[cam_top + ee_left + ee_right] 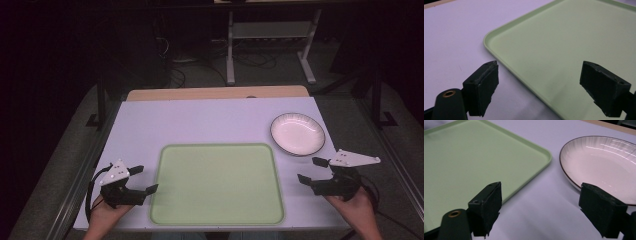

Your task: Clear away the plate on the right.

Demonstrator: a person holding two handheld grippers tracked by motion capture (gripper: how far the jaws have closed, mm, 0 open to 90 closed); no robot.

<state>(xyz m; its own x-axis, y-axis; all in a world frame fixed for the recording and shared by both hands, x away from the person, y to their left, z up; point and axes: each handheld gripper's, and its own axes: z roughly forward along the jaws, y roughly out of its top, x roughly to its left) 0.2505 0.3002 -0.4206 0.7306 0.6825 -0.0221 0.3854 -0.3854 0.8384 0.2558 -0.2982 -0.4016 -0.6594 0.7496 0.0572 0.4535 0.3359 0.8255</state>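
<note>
- Black left gripper (143, 180): jaws spread wide, empty, just beside green tray's (217, 152) left edge.
- Black right gripper (312, 170): jaws spread, empty, between tray's right edge and white dark-rimmed plate (297, 133).
- Tray and plate on pale lilac table (200, 122), near, not touching.

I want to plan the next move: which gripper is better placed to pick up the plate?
Right. The right gripper is open and close to the plate; the left gripper is across the green tray.
</note>
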